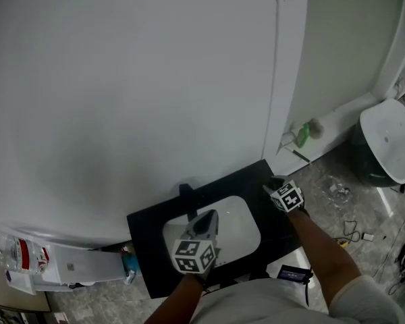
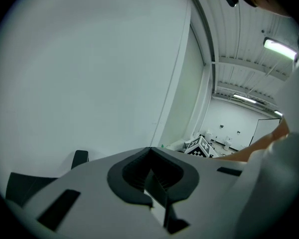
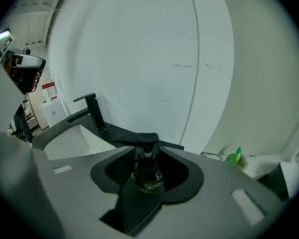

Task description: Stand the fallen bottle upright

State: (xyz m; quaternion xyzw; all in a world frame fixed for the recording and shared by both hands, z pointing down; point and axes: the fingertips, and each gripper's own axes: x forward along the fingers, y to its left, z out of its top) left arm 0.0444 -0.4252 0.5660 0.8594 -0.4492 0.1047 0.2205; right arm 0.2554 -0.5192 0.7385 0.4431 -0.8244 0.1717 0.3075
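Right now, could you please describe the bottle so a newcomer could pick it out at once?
Find the black counter with the white sink. At its back right corner, the bottle stands between the right gripper's jaws. Unlike the all-black tap nearby, it is clear below a black pump.

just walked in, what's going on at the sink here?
A person is working two handheld grippers at a black counter with a white sink and a black faucet. The right gripper, at the counter's back right corner, has its jaws closed on a clear pump bottle, which looks upright with its black pump head on top. The left gripper hangs over the basin, jaws together and empty. Whether the bottle's base rests on the counter can't be told.
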